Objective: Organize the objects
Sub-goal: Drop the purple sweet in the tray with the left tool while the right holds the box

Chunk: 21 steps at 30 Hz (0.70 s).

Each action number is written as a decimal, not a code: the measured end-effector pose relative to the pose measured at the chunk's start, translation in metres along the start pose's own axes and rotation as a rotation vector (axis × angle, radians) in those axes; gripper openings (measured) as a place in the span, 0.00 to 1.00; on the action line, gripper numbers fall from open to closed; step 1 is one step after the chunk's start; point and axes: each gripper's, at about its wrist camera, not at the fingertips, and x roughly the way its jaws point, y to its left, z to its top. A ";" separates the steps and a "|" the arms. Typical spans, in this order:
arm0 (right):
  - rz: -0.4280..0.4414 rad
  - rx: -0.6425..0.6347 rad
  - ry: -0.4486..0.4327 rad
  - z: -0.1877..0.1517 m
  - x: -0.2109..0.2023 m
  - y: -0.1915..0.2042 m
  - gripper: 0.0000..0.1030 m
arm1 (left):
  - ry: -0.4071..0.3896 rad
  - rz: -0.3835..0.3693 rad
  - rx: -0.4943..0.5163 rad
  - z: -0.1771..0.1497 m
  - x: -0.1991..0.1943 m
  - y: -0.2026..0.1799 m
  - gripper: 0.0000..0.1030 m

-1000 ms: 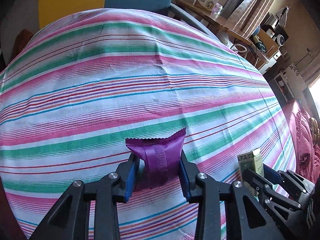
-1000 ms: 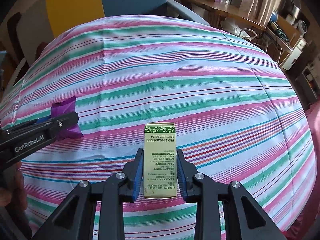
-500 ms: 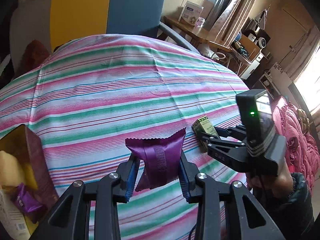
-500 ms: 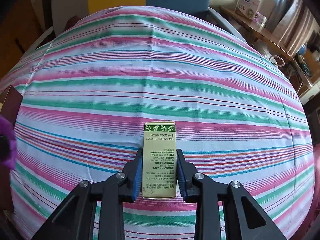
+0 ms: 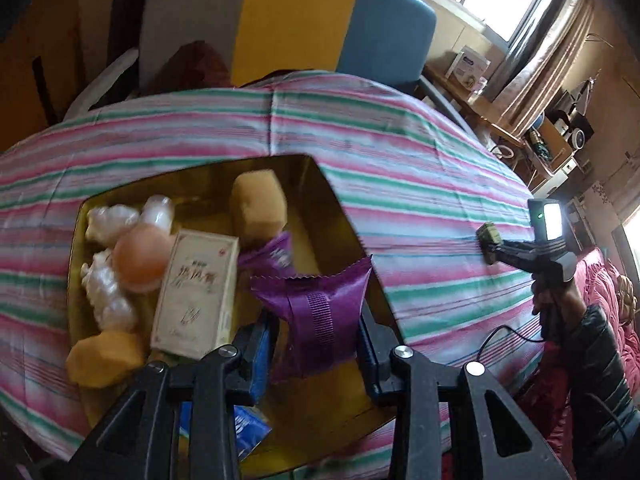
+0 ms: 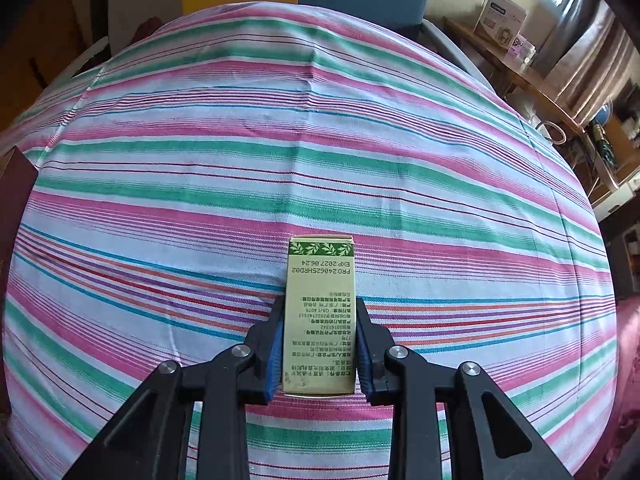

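Observation:
My left gripper [image 5: 318,338] is shut on a purple snack packet [image 5: 316,308] and holds it above the near right part of an open gold-lined box [image 5: 340,208]. The box holds a cream carton [image 5: 196,288], yellow sponge pieces, white wrapped sweets, an orange ball, another purple packet [image 5: 272,256] and a blue packet. My right gripper [image 6: 320,344] is shut on a small green and cream carton [image 6: 320,316] above the striped tablecloth [image 6: 280,140]. It also shows in the left wrist view [image 5: 492,246], far right of the box.
A chair with yellow and blue panels [image 5: 320,20] stands behind the table. A wooden side table with a white carton [image 6: 502,20] and shelves with clutter are at the back right. The box's dark red corner [image 6: 14,184] shows at the left edge.
My left gripper has swung left with the purple packet, from over the bare cloth to above the box. My right gripper still holds its carton over the cloth, shifted slightly.

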 end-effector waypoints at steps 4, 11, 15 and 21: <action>-0.011 -0.006 -0.001 -0.001 0.000 0.002 0.30 | 0.046 0.012 -0.010 -0.016 0.015 0.008 0.35; -0.016 -0.007 -0.002 -0.001 0.000 0.001 0.30 | 0.121 0.049 0.023 -0.019 0.049 0.000 0.35; -0.016 -0.007 -0.001 -0.001 0.000 0.001 0.30 | 0.146 0.066 0.029 -0.018 0.063 -0.001 0.35; -0.017 -0.007 -0.002 -0.002 -0.001 0.002 0.30 | 0.157 0.105 0.048 -0.014 0.077 -0.001 0.37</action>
